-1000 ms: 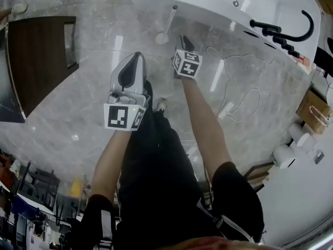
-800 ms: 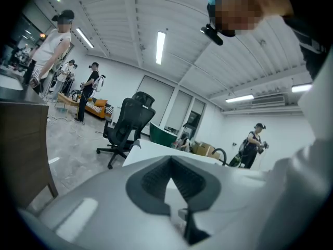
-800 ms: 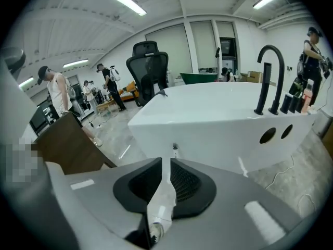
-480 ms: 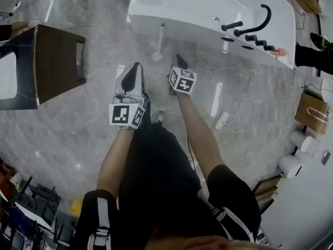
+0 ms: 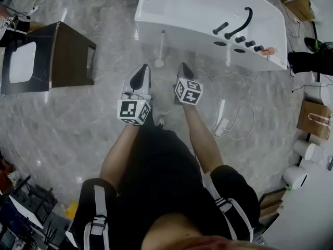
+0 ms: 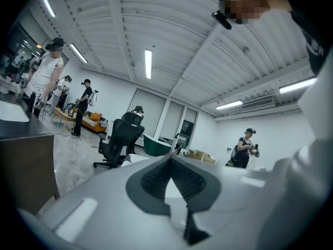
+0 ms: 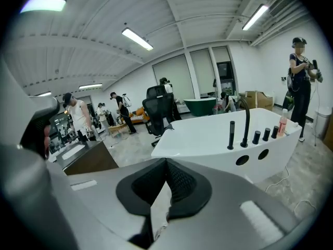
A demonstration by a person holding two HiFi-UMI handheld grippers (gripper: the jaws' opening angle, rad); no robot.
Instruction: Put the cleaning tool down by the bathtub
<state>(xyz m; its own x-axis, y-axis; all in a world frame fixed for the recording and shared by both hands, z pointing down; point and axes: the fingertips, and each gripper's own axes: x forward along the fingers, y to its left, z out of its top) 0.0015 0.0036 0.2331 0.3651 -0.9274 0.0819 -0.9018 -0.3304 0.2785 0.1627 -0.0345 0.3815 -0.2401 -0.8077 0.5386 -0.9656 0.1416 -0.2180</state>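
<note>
Nearby, a dark wooden cabinet (image 5: 70, 56) stands on the grey marble floor (image 5: 78, 124), well apart from the slim white long-handled cleaning tool (image 5: 162, 46). This tool stands upright, head down, with its handle against the white bathtub (image 5: 197, 9) wall. The left gripper (image 5: 142, 67) and the right gripper (image 5: 181, 65) are both closed and empty.

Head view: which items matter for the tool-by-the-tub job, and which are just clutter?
Job: cleaning tool, upright beside the tub; bathtub.
Clutter: dark cabinet; floor cable; power strip; paper bag; pink bottle on the rim.
</note>
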